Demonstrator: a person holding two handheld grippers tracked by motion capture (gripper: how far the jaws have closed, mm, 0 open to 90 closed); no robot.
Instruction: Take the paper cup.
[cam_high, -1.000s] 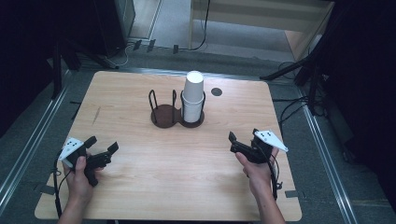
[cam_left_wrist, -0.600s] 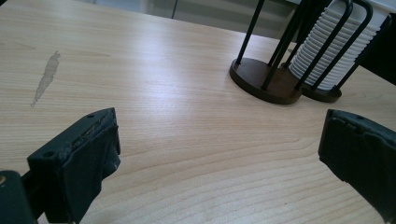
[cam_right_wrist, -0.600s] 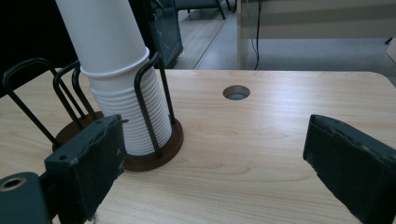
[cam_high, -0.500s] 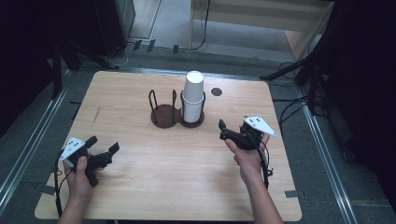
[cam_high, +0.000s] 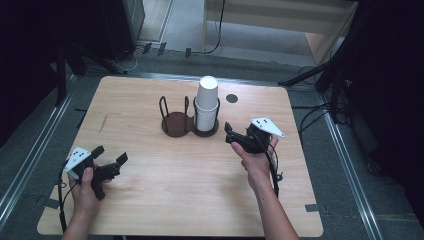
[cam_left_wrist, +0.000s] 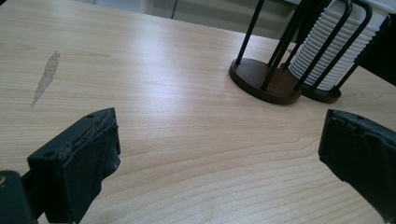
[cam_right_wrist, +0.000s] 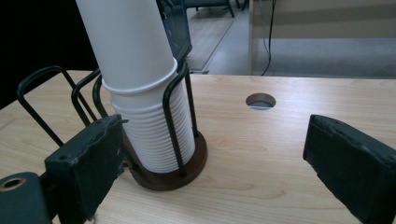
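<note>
Approaching the stack of white paper cups (cam_high: 206, 102) is the step judged to be in hand: the right hand-held gripper (cam_high: 229, 134) sits just beside the cup holder (cam_high: 189, 123) near the middle of the table (cam_high: 150, 200), aimed at the stack from its right in the high view, with its jaws spread wide and nothing between them. In the right gripper view the stack (cam_right_wrist: 140, 93) rises close ahead, left of centre — one black jaw lies in front of the holder's base, the other stands well off to the right over bare wood. The cups stand upright in the right-hand bay of the dark two-bay wire holder, its uprights around the ribbed lower part; the smooth top cup projects well above the wires. The left-hand bay looks empty. The left hand-held gripper (cam_high: 109, 162) rests low near the table's front-left corner, well apart from the holder, likewise spread and empty; the left gripper view shows the holder (cam_left_wrist: 275, 79) far off at upper right. The next move, as judged, calls for lifting the right hand-held gripper to the exposed upper cup, centring that cup between the jaws clear of the wire uprights, then closing gently — too firm a pinch may crush the thin wall or drag several nested cups along. A round hole (cam_high: 231, 98) in the table lies beyond the holder.
</note>
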